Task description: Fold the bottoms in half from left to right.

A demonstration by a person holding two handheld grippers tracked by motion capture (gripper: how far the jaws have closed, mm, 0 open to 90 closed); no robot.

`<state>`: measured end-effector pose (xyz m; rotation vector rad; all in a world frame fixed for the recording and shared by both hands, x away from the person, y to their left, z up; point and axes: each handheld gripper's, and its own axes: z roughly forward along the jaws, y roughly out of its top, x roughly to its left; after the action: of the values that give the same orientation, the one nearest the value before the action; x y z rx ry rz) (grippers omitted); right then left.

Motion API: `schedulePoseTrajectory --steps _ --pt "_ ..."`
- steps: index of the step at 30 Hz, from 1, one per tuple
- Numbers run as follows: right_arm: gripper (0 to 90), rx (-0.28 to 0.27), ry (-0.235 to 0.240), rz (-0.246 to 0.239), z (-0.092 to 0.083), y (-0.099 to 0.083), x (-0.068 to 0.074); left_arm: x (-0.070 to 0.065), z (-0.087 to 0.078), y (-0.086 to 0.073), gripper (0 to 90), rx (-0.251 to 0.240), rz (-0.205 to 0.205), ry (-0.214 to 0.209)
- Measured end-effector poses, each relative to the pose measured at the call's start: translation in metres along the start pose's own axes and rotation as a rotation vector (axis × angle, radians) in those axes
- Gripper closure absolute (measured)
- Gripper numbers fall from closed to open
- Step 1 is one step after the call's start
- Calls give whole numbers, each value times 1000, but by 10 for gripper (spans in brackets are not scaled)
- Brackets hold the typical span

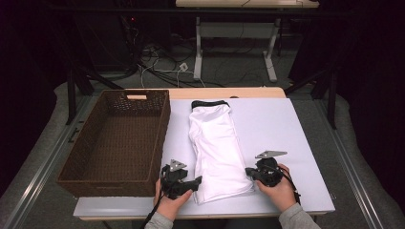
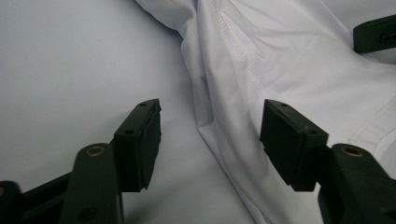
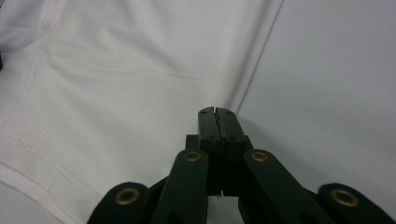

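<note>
Desk point(image 1: 267, 119) white-topped. Woven brown basket point(image 1: 114, 143) on left part. Folded white garment point(image 1: 217, 148) flat at centre, black band at far end, no readable print. Left gripper point(image 1: 191, 183) at near-left hem, fingers point(image 2: 140, 140) apart, straddling edge. Right gripper point(image 1: 250, 172) at near-right edge, fingers point(image 3: 217, 126) closed; fabric pinch unclear.
</note>
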<state>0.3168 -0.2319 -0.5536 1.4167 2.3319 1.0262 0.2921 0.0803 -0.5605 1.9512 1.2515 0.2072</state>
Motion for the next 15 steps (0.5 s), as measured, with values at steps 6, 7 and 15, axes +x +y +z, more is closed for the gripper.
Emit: schedulePoseTrajectory --steps 6,7,15 --pt "884 -2 4 16 -1 -2 1 -3 0 -1 549 16 37 15" --pt "866 -4 8 19 -1 -2 1 -4 0 -1 585 18 36 9" --pt "758 -2 0 56 -1 -2 0 -4 2 1 826 42 44 -2"
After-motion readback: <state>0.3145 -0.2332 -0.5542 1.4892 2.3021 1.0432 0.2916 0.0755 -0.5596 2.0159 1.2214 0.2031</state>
